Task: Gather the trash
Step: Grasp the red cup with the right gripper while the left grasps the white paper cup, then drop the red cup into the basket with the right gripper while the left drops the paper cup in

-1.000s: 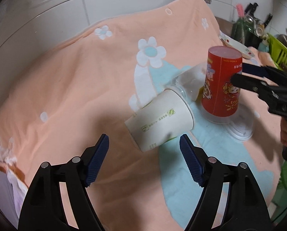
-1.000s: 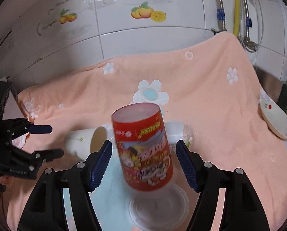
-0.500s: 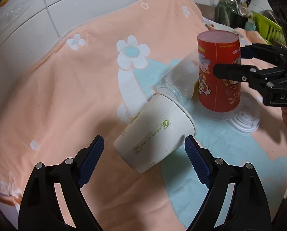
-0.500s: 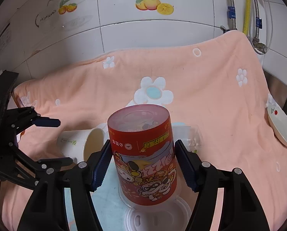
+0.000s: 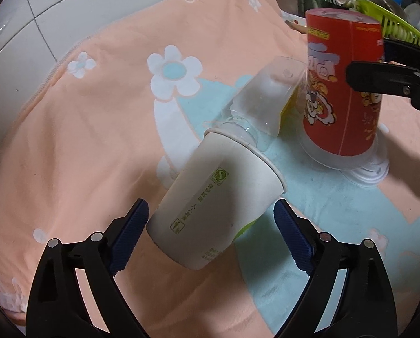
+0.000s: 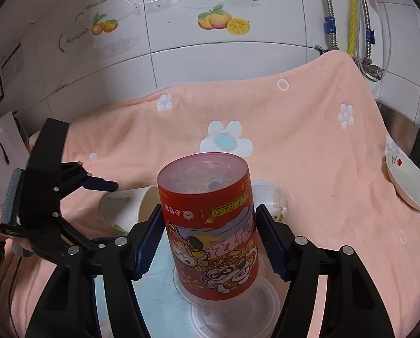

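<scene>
the left gripper [image 5: 210,236] sits at the bottom of the left wrist view with its blue pads spread wide. its jaws have just been opening, and the white paper cup [image 5: 215,208] lies on its side between them, though neither pad presses on it. the cup has green print down its side, a round green logo and chinese characters too small for me to read. a crumpled clear plastic cup [image 5: 266,104] is stuck into its mouth and points toward the upper right.

in the right wrist view, the right gripper [image 6: 208,242] is at lower centre with both pads against the sides of the red tub [image 6: 210,225], so it's clamped on it. the tub stands upside down on a clear plastic lid [image 6: 232,318]; its label shows cartoon animals and upside-down yellow and white lettering that i can't make out.

everything rests on a peach blanket [image 6: 308,129] with white flowers. further off, a small white dish [image 6: 407,180] with red berries sits at the right edge, and the tiled wall [image 6: 181,64] at the top has fruit stickers [image 6: 224,22].
</scene>
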Demonstrator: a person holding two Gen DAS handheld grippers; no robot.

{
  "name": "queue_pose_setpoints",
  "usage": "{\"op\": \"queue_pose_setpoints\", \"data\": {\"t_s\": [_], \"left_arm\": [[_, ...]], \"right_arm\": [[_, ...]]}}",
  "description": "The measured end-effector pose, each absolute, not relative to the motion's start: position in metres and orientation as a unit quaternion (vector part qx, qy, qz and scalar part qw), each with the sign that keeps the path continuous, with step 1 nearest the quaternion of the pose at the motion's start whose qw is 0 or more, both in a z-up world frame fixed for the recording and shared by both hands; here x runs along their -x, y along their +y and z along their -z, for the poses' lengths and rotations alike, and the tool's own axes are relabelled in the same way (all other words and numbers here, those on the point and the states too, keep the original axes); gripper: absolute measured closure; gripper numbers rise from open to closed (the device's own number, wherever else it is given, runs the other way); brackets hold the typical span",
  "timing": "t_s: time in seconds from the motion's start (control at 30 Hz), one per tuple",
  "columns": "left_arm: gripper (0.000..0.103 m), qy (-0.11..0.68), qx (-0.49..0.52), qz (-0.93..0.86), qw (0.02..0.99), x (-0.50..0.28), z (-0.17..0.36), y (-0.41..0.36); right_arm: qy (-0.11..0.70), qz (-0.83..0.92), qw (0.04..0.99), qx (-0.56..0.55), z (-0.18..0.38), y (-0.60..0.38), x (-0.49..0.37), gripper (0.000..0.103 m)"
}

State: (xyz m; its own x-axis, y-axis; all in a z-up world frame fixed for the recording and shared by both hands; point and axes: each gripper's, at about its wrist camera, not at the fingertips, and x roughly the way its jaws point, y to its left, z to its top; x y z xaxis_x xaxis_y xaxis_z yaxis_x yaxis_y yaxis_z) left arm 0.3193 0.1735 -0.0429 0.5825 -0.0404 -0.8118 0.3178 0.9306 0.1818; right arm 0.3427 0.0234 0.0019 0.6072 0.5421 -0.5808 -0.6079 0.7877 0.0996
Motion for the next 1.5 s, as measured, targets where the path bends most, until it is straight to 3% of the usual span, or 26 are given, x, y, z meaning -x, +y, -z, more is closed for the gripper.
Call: {"op": "queue_pose_setpoints", "data": {"t_s": [0.6, 0.97, 1.5], "left_arm": [[0.01, 0.454, -0.194, 0.118, 0.862, -0.337, 0.051, 0.159], [0.036, 0.454, -0.163, 0.119, 0.868, -0.333, 0.043, 0.159], [0.039, 0.424, -0.117, 0.105, 0.892, -0.281, 0.018, 0.15]], "right_arm": [[0.305, -0.323, 0.894, 0.065, 0.0, 0.025, -0.34, 0.04], [0.3, -0.318, 0.897, 0.06, -0.005, 0.017, -0.328, 0.04], [0.284, -0.308, 0.907, 0.047, -0.024, -0.018, -0.28, 0.04]]}}
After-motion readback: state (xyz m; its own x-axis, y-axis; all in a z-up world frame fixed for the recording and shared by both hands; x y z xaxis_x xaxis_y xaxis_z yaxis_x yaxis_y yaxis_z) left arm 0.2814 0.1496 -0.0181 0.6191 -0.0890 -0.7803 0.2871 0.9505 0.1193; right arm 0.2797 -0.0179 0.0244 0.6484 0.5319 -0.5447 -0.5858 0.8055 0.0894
